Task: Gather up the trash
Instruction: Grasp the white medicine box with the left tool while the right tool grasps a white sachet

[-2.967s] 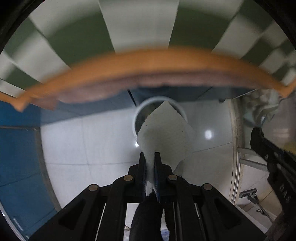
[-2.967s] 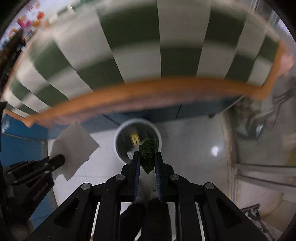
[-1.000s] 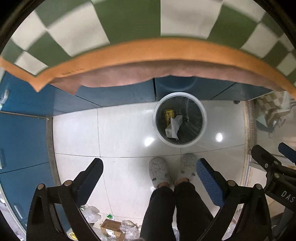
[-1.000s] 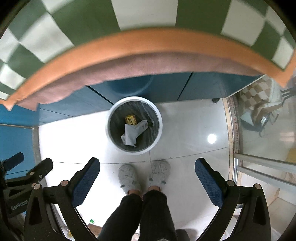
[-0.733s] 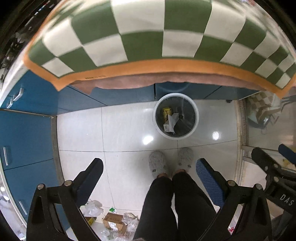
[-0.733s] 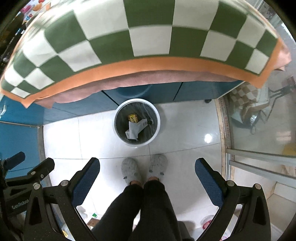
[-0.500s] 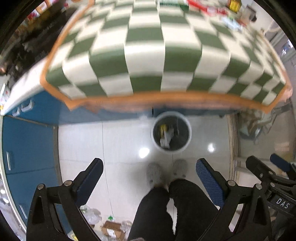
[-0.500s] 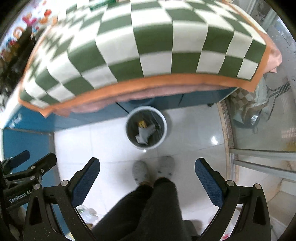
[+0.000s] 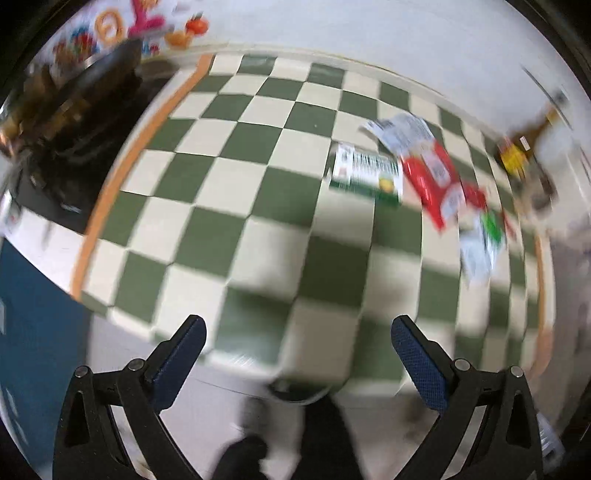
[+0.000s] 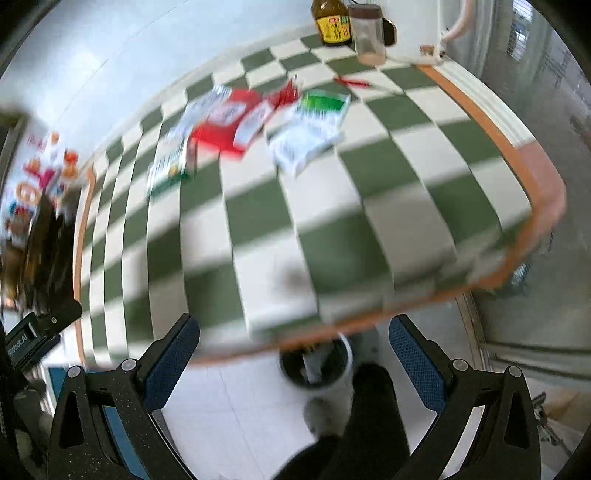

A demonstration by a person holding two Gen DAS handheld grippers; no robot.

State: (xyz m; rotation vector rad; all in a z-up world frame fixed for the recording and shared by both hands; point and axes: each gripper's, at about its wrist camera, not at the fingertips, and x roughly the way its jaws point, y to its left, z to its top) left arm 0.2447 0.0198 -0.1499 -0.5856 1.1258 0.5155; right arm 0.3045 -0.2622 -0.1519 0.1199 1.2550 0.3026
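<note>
Both views are motion-blurred. My left gripper (image 9: 297,341) is open and empty above the near edge of the green-and-white checkered table (image 9: 229,184). My right gripper (image 10: 293,339) is open and empty too. Trash lies at the table's far side: a green-and-white carton (image 9: 365,173) (image 10: 170,166), a red packet (image 9: 436,181) (image 10: 229,123) and a white-and-green wrapper (image 9: 480,243) (image 10: 310,133). The white bin (image 10: 317,365) stands on the floor under the table edge, with paper inside; its rim (image 9: 295,393) just shows in the left view.
A brown sauce bottle (image 10: 332,22) and a clear jar (image 10: 369,33) stand at the table's far corner, with a red pen (image 10: 352,82) nearby. Dark clutter (image 9: 66,110) sits left of the table. The person's legs (image 10: 365,424) are beside the bin. Blue cabinets (image 9: 33,314) are at left.
Both grippers, shut on a tissue and a dark green scrap three seconds ago, opened over the bin and are empty. Both have since swung up from the bin to face the tabletop.
</note>
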